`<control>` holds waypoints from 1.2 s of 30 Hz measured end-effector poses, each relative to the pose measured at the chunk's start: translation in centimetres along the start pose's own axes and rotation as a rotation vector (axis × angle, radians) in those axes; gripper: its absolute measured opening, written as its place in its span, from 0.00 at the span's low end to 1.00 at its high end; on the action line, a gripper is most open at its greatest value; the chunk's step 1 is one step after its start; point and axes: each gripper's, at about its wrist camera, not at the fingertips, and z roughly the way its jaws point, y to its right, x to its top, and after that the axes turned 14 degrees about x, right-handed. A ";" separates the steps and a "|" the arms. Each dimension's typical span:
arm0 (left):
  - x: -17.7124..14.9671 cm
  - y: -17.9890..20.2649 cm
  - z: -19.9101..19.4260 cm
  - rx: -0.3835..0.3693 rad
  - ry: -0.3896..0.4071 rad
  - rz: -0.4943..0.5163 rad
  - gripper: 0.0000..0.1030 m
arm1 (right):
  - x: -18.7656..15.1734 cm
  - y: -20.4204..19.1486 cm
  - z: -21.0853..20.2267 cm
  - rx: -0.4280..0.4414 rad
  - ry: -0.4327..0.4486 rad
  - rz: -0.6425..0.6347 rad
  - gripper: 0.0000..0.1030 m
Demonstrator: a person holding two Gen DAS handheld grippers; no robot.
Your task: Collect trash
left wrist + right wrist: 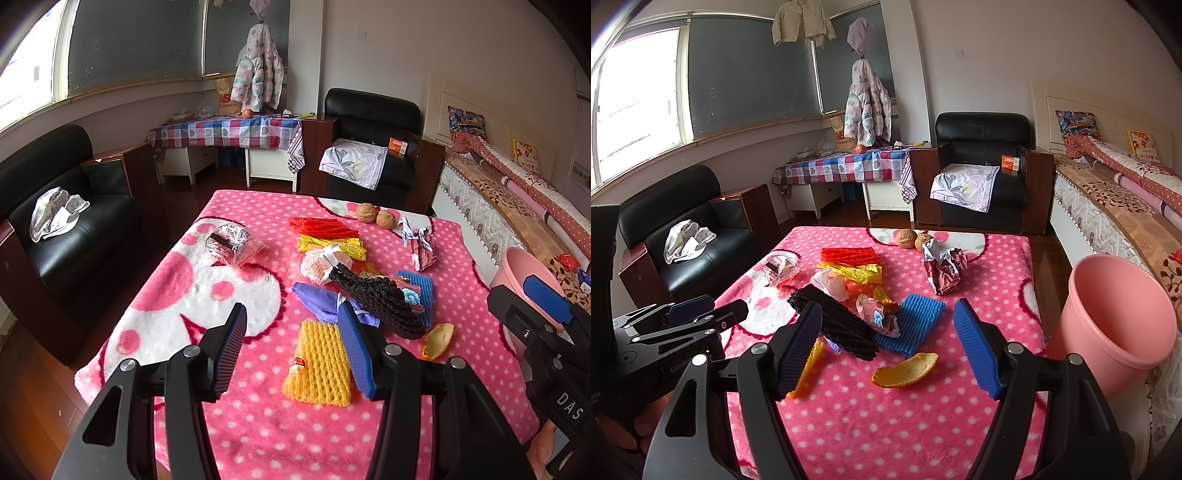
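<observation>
Lying heaped mid-blanket, the trash [871, 306] is a loose tangle: black net [834, 321] overlapping blue foam [912, 325], a peel [905, 369] at its 6 o'clock, yellow net [317, 365] nearby. Both the left gripper [291, 347] and right gripper [886, 347] hover with jaws spread wide, empty. Pinching into the overlap would likely drag neighbours along or snag the fluffy blanket [923, 424]. The bin [1123, 314] tilts at 3 o'clock off the edge; light scraps could miss it.
</observation>
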 end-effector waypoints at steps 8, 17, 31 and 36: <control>0.0 0.0 0.0 0.000 -0.002 0.000 0.50 | 0.0 0.0 -0.1 0.000 0.000 0.000 0.72; 0.0 0.0 0.0 0.001 -0.003 -0.001 0.50 | -0.1 0.0 -0.1 0.001 0.001 0.000 0.72; 0.0 0.0 0.1 0.000 -0.005 0.000 0.50 | -0.2 0.0 0.1 0.001 0.002 0.002 0.72; 0.0 0.0 0.1 0.000 -0.007 0.000 0.50 | -0.2 0.0 0.0 0.002 0.001 0.002 0.72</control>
